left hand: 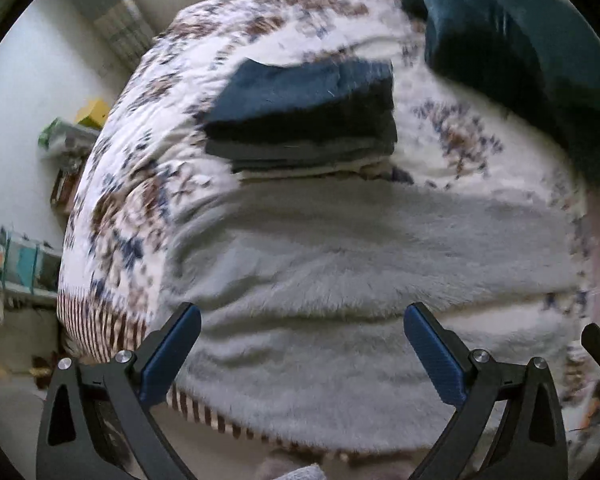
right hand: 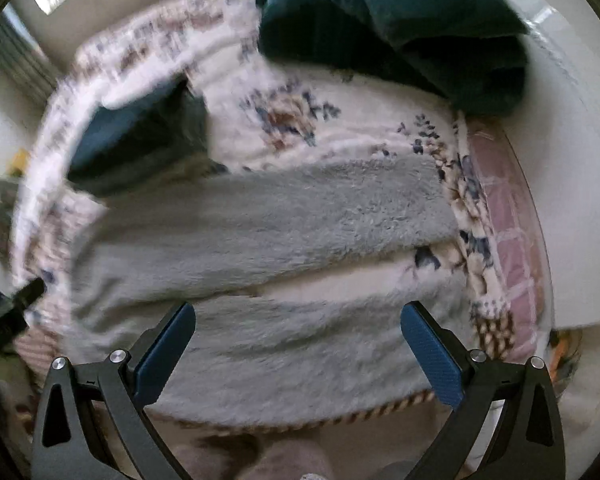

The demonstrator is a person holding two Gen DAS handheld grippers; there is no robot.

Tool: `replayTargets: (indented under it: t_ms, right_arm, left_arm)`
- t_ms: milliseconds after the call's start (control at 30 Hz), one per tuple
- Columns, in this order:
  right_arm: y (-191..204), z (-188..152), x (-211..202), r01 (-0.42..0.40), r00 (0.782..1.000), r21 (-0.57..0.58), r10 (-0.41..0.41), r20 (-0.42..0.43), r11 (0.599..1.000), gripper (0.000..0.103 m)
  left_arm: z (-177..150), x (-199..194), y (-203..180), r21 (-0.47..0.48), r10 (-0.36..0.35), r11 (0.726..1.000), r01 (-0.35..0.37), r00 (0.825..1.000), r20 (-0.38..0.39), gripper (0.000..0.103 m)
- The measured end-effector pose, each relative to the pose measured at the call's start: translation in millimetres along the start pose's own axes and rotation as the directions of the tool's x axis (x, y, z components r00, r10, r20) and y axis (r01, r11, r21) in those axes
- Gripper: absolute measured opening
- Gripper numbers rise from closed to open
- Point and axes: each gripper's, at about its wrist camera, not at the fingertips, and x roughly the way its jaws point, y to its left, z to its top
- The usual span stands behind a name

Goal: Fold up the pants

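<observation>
Fluffy grey pants [left hand: 320,280] lie spread flat across the near part of a floral bedspread [left hand: 160,92]. In the right wrist view the pants [right hand: 260,232] show two legs running to the right with a strip of bedspread between them. My left gripper [left hand: 302,320] is open and empty, just above the pants near the bed's front edge. My right gripper [right hand: 298,318] is open and empty above the near leg. Both views are blurred.
A stack of folded dark blue and grey clothes [left hand: 308,116] sits on the bed behind the pants, also seen in the right wrist view [right hand: 140,136]. A dark teal blanket [left hand: 520,48] is heaped at the far right [right hand: 400,28]. Shelves [left hand: 28,264] stand left of the bed.
</observation>
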Motion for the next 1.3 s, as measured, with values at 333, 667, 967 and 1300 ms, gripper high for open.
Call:
replayTargets:
  t_ms: [333,667,967,1300]
  right_arm:
    - [-4,101,237,0.05,0.983,-0.084,-0.064,-0.171,0.995,0.103]
    - [8,160,397,0.084,0.933,-0.249,-0.163,-0.32,0.965,0.098]
    - [22,163,411,0.055,0.958,-0.237,-0.118,-0.261,0.97,0.011]
    - [-9,135,329,-0.015,0.998,-0.014,0.014,-0.063,1.0,0.007]
  left_arm:
    - [75,200,-69,0.228,0.115,0.969,-0.09,0.988,-0.1,0.103]
    - [105,306,-106,0.423,0.116,0.906,-0.034,0.978,-0.171,0.086]
    - [96,289,-97,0.432,-0.024,0.899,0.08,0.991,-0.134,0.007]
    - [68,186,-48,0.226,-0.127,0.967,0.115,0.991,0.037,0.005]
